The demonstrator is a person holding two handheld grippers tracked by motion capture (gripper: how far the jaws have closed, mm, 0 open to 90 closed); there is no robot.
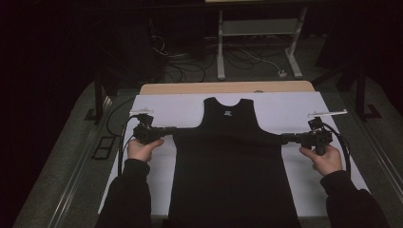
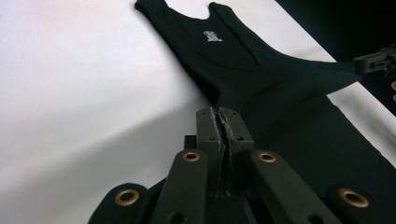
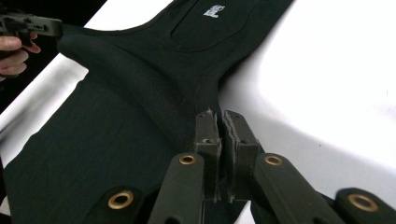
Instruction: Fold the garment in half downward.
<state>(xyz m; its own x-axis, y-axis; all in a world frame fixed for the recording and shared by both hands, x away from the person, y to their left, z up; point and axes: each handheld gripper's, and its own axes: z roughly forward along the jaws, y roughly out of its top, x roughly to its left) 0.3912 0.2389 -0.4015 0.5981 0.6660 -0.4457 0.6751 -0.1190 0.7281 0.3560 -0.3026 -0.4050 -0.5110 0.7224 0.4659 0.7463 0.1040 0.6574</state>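
- While the person stands at the near side, a black tank top lies flat on a white sheet that covers the table; its neck opening points to the far edge and its hem comes toward the person.
- The left gripper is at the left side of the garment, just below the armhole, and its jaws are closed on the edge of the cloth there.
- In the left gripper view, the two black jaws of the left gripper are pressed together with the cloth of the tank top pinched between them.
- The right gripper is at the opposite side, also under the armhole, and it is clamped on the cloth edge.
- In the right gripper view, the jaws of the right gripper stand very narrow, with the side seam of the tank top caught between them.
- Between both grippers the cloth looks pulled a little outward, so two small points form at the sides.
- A small white label is seen inside the neck.
- The left hand and the right hand hold the gripper handles, well apart from each other.
- A bare strip of the wooden table shows behind the sheet.
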